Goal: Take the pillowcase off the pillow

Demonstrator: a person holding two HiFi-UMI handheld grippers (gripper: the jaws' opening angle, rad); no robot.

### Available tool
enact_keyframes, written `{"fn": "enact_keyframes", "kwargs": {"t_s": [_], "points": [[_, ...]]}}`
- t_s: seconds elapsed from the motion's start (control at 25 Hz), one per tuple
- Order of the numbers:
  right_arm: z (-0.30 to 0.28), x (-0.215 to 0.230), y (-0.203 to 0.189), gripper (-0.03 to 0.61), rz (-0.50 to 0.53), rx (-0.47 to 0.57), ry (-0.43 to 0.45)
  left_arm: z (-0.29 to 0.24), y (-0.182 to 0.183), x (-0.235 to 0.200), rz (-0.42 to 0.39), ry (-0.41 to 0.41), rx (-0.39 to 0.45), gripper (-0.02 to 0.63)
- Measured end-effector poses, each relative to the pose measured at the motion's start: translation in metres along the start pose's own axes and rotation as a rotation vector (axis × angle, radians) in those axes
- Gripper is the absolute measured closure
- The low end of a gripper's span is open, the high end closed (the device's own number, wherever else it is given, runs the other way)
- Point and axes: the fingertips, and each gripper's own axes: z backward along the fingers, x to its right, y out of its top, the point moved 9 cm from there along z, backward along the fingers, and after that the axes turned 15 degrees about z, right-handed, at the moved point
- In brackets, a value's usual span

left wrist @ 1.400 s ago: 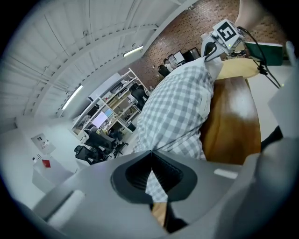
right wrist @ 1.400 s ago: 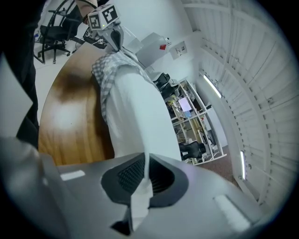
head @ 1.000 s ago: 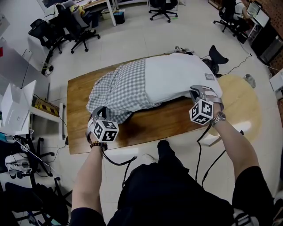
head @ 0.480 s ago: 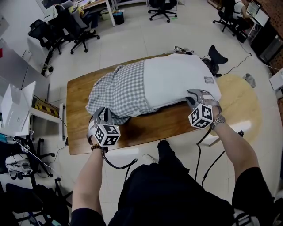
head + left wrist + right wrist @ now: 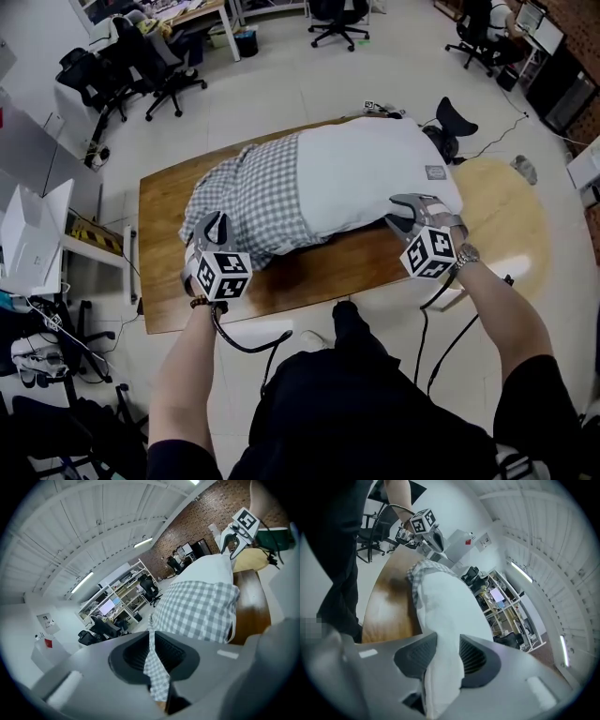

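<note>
A white pillow (image 5: pixel 375 173) lies on the wooden table (image 5: pixel 337 267), its left half inside a grey checked pillowcase (image 5: pixel 253 192). My left gripper (image 5: pixel 214 228) sits at the pillowcase's near left end. In the left gripper view a narrow fold of checked cloth (image 5: pixel 151 663) runs between the jaws of that gripper (image 5: pixel 152 651). Those jaws have just eased open slightly and still pinch the fold. My right gripper (image 5: pixel 405 208) is at the pillow's near right corner. Its jaws have just been opening, and the white corner (image 5: pixel 440 667) lies between the spread pads of the gripper (image 5: pixel 446 653).
A round pale table (image 5: pixel 511 211) adjoins the wooden one on the right. Office chairs (image 5: pixel 164 56) and desks stand on the floor beyond, another chair (image 5: pixel 452 120) by the far right corner. A white open box (image 5: pixel 33 234) stands at the left. Cables hang from both grippers.
The left gripper has risen with the pillowcase's edge. The right gripper has slid left along the pillow's near corner and its jaws have spread. The pillow has shifted slightly left.
</note>
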Motion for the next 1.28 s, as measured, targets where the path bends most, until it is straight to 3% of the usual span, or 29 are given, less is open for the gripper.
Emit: {"fn": "enact_keyframes", "kwargs": {"t_s": [0.56, 0.96, 1.28], "points": [[0.018, 0.028, 0.016, 0.43, -0.002, 0.012, -0.06, 0.003, 0.022, 0.014, -0.017, -0.035, 0.018, 0.583], [-0.005, 0.081, 0.008, 0.412, -0.066, 0.074, 0.004, -0.023, 0.055, 0.014, -0.006, -0.12, -0.01, 0.581], [-0.048, 0.137, -0.002, 0.373, -0.1, 0.125, 0.069, -0.07, 0.086, -0.004, 0.016, -0.156, -0.059, 0.538]]}}
